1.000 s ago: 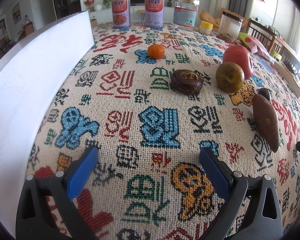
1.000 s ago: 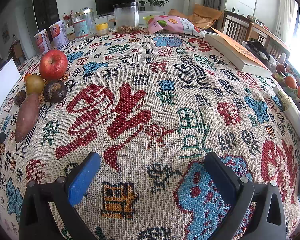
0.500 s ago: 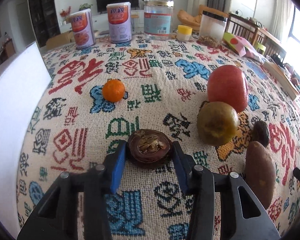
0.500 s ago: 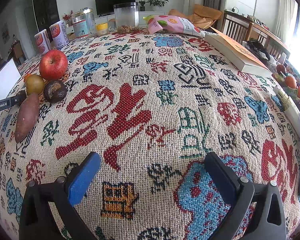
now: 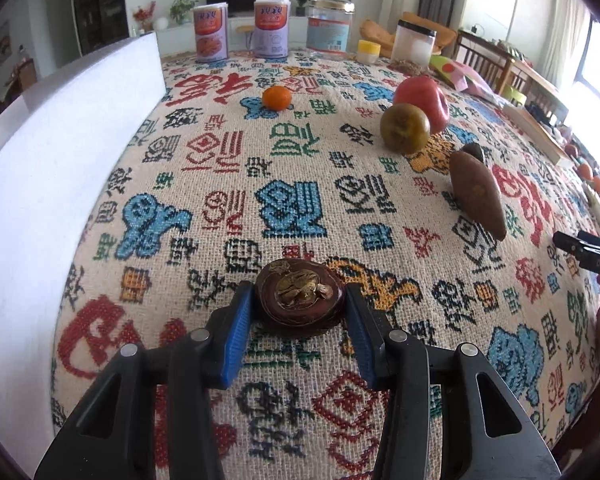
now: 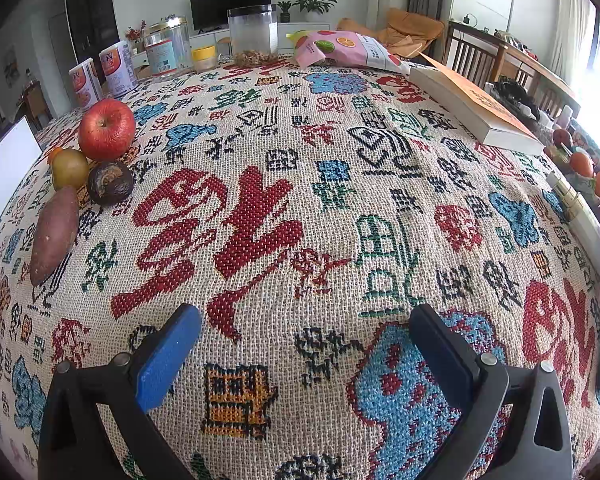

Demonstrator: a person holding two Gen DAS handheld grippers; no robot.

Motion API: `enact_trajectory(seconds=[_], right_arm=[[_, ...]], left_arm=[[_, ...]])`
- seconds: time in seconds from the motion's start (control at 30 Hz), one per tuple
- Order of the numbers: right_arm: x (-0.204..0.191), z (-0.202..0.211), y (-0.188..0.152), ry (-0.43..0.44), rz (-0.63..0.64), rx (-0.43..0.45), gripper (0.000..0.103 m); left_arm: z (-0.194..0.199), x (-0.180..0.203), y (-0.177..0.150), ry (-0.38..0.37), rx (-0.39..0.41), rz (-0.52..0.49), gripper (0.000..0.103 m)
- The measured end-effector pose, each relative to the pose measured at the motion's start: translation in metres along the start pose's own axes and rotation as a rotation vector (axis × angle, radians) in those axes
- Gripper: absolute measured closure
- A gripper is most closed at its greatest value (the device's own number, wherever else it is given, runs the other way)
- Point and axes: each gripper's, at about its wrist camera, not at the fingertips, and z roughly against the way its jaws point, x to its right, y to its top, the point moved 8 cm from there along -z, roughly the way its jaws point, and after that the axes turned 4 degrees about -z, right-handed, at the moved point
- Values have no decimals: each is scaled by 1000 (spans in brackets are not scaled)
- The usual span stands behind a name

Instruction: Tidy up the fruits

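The left tool (image 5: 299, 307) is clamped on a dark brown mangosteen (image 5: 300, 300), its blue pads (image 5: 238, 332) pressed to both sides of the fruit, low over the patterned cloth (image 5: 292, 208) that covers the counter. The right tool (image 6: 300, 344) hangs with its fingers wide apart and nothing between them, above a blue and red patch of the same cloth. Farther out in the left view a sweet potato (image 5: 477, 194) lies lengthwise, with a small dark fruit (image 5: 474, 151) just behind its far end. Beyond these sit a greenish-brown round fruit (image 5: 405, 129) and a red apple (image 5: 422, 98), touching or nearly so, and a small orange (image 5: 277, 98) well apart to their left. A white board (image 5: 52, 168) stands along the left edge. At the far edge stand two cans (image 5: 211, 31) with red characters too blurred to read, a labelled clear jar (image 5: 329, 28) and a black-lidded container (image 5: 414, 42). In the right view a book (image 6: 472, 108) and a pink snack bag (image 6: 340, 50) printed with citrus slices lie at the far side.
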Motion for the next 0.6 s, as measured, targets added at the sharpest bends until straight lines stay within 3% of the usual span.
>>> enact_trajectory(seconds=[0.07, 0.1, 0.13, 0.33, 0.6], right_arm=[[0, 0, 0, 0, 0, 0, 0], [0, 0, 0, 0, 0, 0, 0], [0, 0, 0, 0, 0, 0, 0], [0, 0, 0, 0, 0, 0, 0], [0, 0, 0, 0, 0, 0, 0]], left_arm=[[-3, -1, 2, 18, 10, 10, 39], [-5, -1, 3, 35, 13, 9, 25], [-8, -2, 2, 61, 12, 1, 16], [-13, -8, 1, 94, -7, 23, 7], [-14, -9, 0, 105, -10, 23, 4]])
